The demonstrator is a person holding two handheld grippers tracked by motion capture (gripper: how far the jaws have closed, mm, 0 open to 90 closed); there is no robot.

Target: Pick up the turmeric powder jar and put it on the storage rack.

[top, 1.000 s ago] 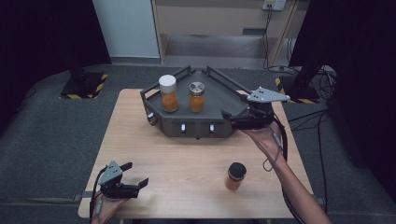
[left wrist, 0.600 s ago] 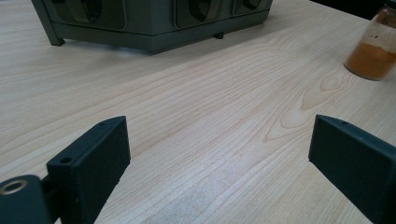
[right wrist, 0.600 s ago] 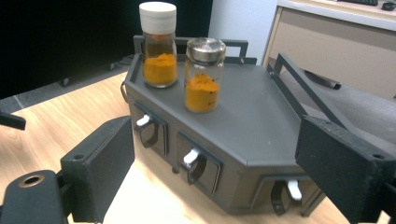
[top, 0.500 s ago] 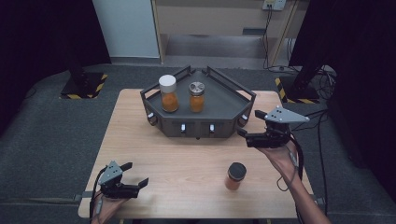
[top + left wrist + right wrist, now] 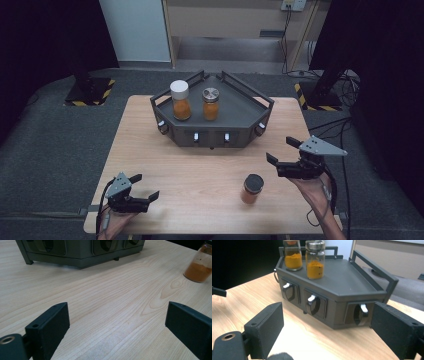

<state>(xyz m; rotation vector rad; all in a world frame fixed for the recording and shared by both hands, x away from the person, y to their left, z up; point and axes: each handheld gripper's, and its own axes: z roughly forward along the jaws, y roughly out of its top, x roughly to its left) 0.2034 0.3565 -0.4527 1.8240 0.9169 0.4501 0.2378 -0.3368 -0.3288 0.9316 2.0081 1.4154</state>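
Note:
A dark grey stand [image 5: 236, 104] with knobs on its front sits at the table's far middle. On it stand a white-lidded jar [image 5: 180, 100] and a metal-lidded jar [image 5: 211, 103], both holding orange powder. A black-lidded jar [image 5: 252, 188] of orange powder stands on the table at the near right. My right gripper [image 5: 281, 150] hovers open just right of that jar, empty. Its own view faces the stand [image 5: 352, 282] and both jars [image 5: 292, 256] [image 5: 315, 261]. My left gripper [image 5: 146, 186] rests open and empty at the near left; the black-lidded jar [image 5: 200, 265] lies far ahead to its right.
The wooden table [image 5: 200, 165] has bare room between the stand and both grippers. Dark carpet surrounds it. Cables [image 5: 330, 120] run on the floor to the right, and yellow-black striped bases [image 5: 90, 92] stand at the back corners.
My right gripper has drawn back from the stand's right end toward the near right of the table, still open. The left gripper has stayed put.

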